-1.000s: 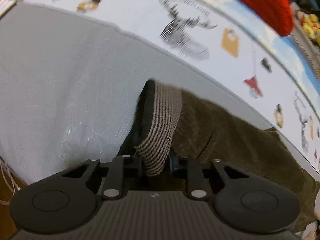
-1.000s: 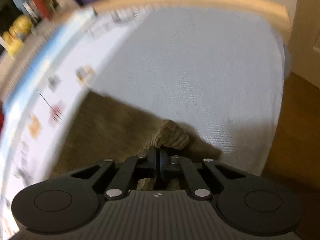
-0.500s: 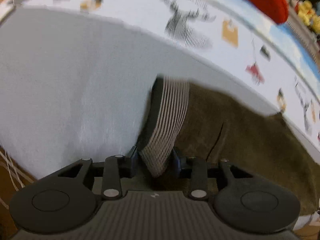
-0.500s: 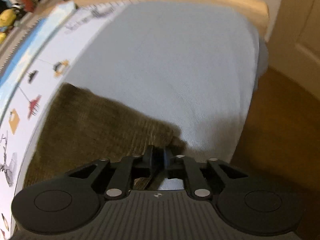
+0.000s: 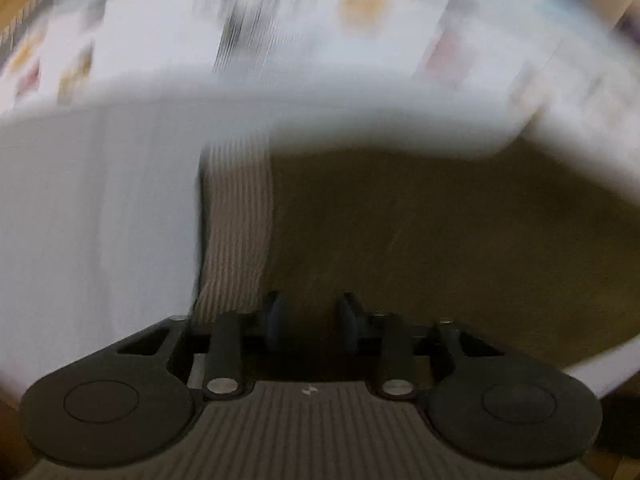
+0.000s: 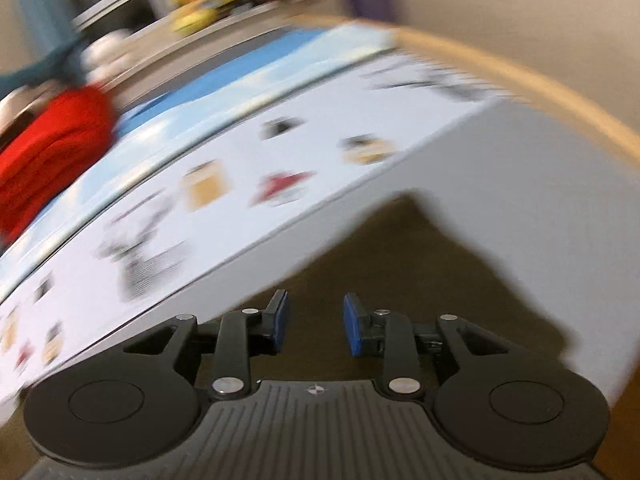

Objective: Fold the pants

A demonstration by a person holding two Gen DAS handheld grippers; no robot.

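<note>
Looking straight down over the left gripper: jaws a narrow gap apart, just been closing, gripping nothing, only dark cloth seen through the gap. Directly beneath, olive-brown pants spread flat on a white sheet, with the striped waistband just left of the left finger and running away up the picture. Left of the waistband, bare sheet and plenty of free room, out to the mattress edge at lower left. Beyond the pants, a printed cover, too blurred to read its pictures. Seen over the right gripper: blue pads moderately apart, jaws just been opening, nothing between them. Below and ahead, a corner of the pants pointing away, ending short of the printed cover. To the right, open white sheet, bounded by a curved wooden bed edge, then bare floor past the near corner. At far left, lying on the covers well apart from the pants, a heap of red fabric. Behind that, a shelf with blurred yellow things, not identifiable. Nothing lying on the pants.
</note>
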